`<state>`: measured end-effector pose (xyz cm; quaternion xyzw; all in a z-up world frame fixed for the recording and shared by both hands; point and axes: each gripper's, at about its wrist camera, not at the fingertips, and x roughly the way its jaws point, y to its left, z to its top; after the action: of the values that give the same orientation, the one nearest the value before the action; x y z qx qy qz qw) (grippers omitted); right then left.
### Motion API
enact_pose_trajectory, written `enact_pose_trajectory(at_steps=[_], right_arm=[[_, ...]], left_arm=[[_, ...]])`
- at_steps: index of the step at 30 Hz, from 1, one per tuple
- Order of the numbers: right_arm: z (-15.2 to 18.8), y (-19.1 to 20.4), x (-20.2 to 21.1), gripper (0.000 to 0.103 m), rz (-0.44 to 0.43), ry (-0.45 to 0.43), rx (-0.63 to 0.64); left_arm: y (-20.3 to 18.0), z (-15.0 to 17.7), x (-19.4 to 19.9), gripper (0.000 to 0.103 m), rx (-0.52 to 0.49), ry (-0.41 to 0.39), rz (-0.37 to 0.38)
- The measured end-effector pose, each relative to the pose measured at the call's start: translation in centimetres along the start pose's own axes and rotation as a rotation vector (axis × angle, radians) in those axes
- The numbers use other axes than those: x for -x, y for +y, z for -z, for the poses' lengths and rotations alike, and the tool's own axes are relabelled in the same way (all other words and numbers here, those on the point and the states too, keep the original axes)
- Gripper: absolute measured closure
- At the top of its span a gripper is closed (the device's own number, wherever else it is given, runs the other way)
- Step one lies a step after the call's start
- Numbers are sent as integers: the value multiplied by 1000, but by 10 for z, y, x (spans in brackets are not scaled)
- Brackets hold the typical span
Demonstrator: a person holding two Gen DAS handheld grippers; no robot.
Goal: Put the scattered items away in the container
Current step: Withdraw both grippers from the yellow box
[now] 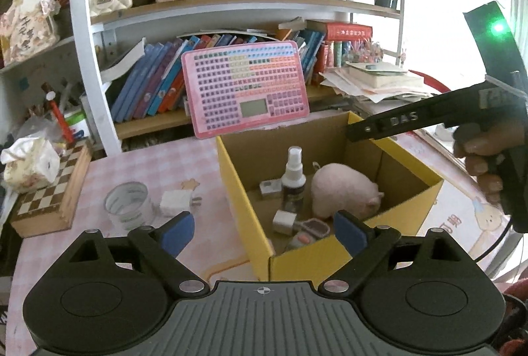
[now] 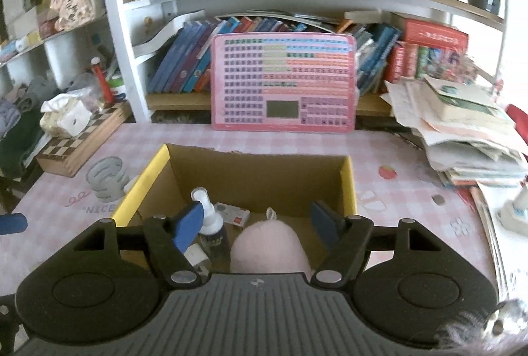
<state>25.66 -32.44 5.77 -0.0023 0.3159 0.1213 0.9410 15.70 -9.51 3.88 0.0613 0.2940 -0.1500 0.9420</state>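
Both jaws stand wide and hold nothing: the right gripper [image 2: 257, 224] hovers over the box [image 2: 350, 187] above the plush pig [image 2: 269, 243]. Reaching for the tape roll [image 1: 127, 205] or plug [image 1: 175, 202] on the table, the left gripper [image 1: 264, 227] could clip the box wall.

One cardboard box [image 1: 409, 207], one plush pig [image 1: 343, 191], one spray bottle [image 1: 293, 177], two claws [image 1: 264, 232] [image 2: 259, 224]

A: Right gripper [image 2: 257, 227], state?
B: Jaws spread wide, empty, above the cardboard box [image 2: 349, 181].
A: Box contents?
B: Pink plush pig [image 2: 269, 243] under the jaws; spray bottle [image 2: 211, 224] upright left of it; white plug [image 2: 198, 257] beside the bottle.
A: Outside the box?
B: Tape roll [image 2: 107, 179] on the desk [image 2: 412, 191], left of box.
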Motion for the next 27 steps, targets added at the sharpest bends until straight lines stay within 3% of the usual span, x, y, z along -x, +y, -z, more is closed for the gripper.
enact_pose_trajectory(at_steps=[12, 27], right_arm=[[40, 26, 37, 28, 116, 25, -100], [88, 87, 69, 22, 189, 73, -71]], left_arm=[[27, 28, 29, 9, -26, 31, 38], [51, 59, 55, 9, -39, 62, 96]])
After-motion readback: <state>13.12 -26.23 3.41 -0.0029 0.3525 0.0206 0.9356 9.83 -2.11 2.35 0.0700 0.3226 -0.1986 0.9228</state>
